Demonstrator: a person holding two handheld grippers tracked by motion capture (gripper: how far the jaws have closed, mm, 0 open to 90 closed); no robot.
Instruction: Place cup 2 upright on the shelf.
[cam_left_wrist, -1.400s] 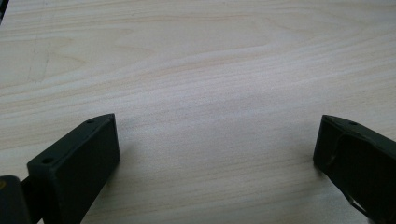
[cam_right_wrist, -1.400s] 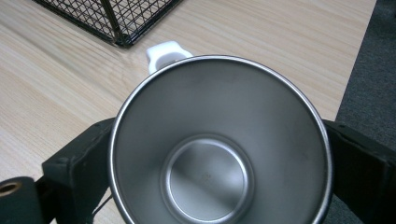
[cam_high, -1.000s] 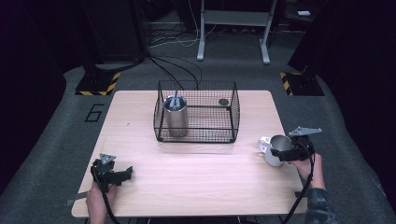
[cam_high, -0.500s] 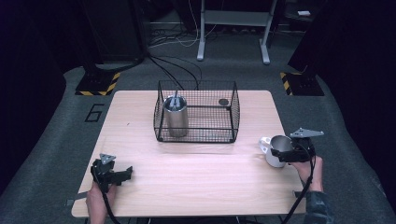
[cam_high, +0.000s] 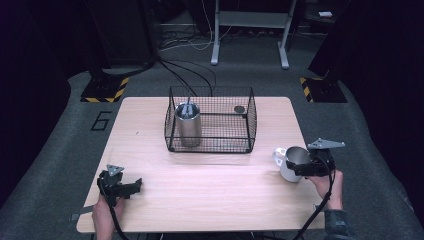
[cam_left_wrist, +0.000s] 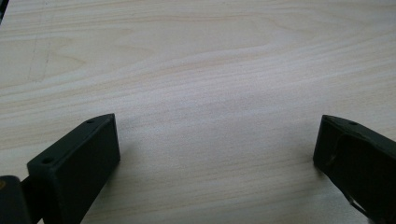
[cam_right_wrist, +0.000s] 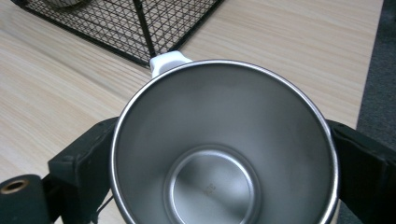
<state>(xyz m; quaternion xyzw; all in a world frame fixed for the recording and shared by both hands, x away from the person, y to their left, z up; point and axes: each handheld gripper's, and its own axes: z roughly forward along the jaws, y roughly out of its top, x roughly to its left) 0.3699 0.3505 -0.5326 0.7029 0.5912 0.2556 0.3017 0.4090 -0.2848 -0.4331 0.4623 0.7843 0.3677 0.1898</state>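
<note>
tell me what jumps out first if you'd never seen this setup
The black wire basket at the table's far middle draws the eye, with a steel canister standing in its left end. Next comes the white mug with a steel inside, near the right edge, with the right gripper around it. The left gripper rests open at the near left corner, holding nothing.

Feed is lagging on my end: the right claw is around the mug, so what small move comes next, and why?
Probably lift the mug slightly off the table. The right claw has a jaw on each side of it, and the wire basket stands just ahead, so it likely needs height to clear the rim.
</note>
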